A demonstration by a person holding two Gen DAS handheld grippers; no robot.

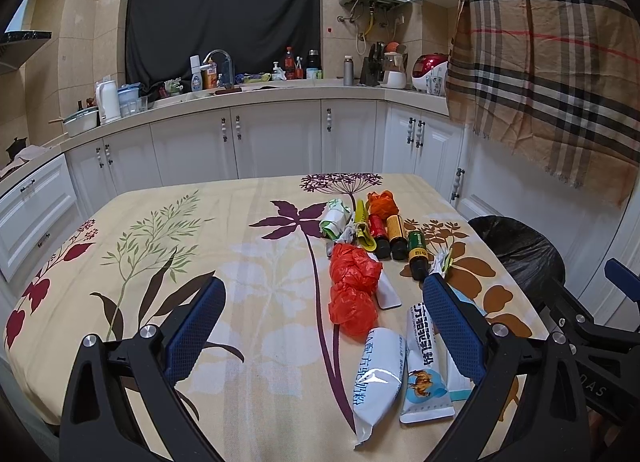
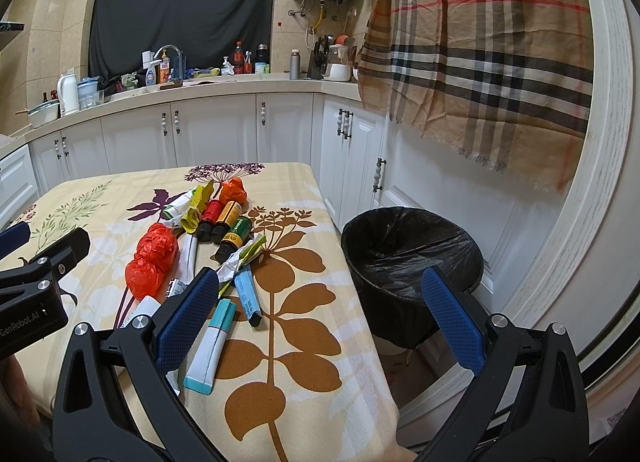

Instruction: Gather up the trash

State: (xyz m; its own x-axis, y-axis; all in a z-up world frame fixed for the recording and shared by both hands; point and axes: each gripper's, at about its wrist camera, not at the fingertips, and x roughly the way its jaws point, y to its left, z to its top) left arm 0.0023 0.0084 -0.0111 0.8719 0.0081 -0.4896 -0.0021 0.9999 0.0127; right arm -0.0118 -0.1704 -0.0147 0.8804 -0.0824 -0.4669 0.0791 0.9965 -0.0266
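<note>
- Trash strewn in a loose row down the right half of a table (image 1: 168, 262) under a floral cloth.
- Far end: small orange bag (image 1: 381, 202), white-green wrapper (image 1: 334, 218), yellow wrapper (image 1: 362, 222).
- Just nearer: three small bottles side by side, touching, lying down with caps toward the camera: red (image 1: 378, 232), yellow (image 1: 396, 234), green (image 1: 417, 252).
- Middle: large crumpled red bag (image 1: 352, 290), beside the bottles.
- Near end: white sachets (image 1: 378, 378) printed with blue characters, lying flat, overlapping.
- Right view: teal-white packet (image 2: 212, 346) and blue stick packet (image 2: 248, 298), close together near the table's right edge.
- Bin (image 2: 412, 258) lined with black plastic, on the floor just beside the table's right edge, mouth open.
- Left gripper (image 1: 324, 310) above the near table, jaws spread wide, gripping nothing; sachets and red bag seen between the fingers.
- Right gripper (image 2: 320, 302) above the table's right edge, jaws spread wide, gripping nothing; left finger over the packets, right finger over the bin.
- Beyond: white cabinets (image 1: 272, 142), cluttered counter, plaid cloth (image 1: 552, 62) hanging at right.
</note>
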